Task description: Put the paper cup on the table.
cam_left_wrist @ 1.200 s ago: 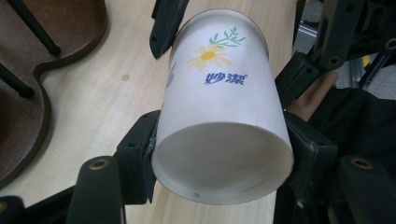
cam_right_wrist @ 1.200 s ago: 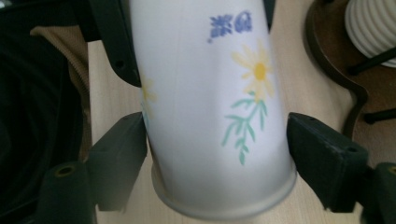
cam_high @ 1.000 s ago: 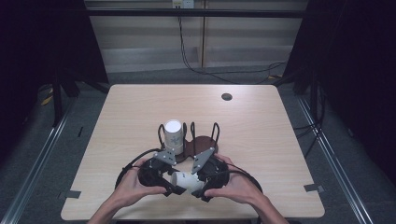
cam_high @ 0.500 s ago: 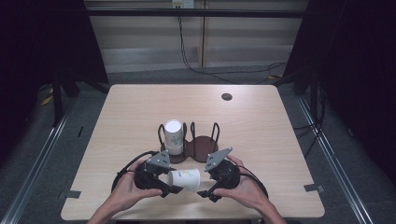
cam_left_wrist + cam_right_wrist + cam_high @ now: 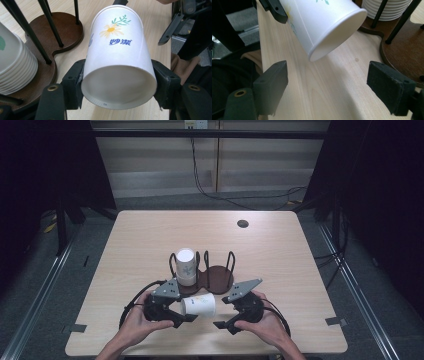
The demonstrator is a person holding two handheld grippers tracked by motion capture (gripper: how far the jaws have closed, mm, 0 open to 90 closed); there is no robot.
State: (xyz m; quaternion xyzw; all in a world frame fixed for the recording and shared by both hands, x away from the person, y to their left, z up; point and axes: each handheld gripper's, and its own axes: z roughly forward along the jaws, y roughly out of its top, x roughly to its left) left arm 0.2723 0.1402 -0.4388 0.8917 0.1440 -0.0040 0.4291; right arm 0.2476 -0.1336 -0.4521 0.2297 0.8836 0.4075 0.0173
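Observation:
A white paper cup with a daisy print lies level above the table, and my left gripper is shut on its base end, one pad on each side. My right gripper stands open a short way to the right of the cup's open mouth. Its jaws have just been closing a little, with nothing between them. Behind the cup, a stack of white cups stands in the left bay of a dark wooden holder.
The holder's thin black posts rise around both bays; the right bay holds no cups. A small dark round hole sits at the table's far right. The wooden table ends just behind both hands. Black cables loop off each gripper.
My right gripper has drawn back to the right, away from the cup's mouth, leaving a gap. The left gripper keeps the cup in nearly the same place.

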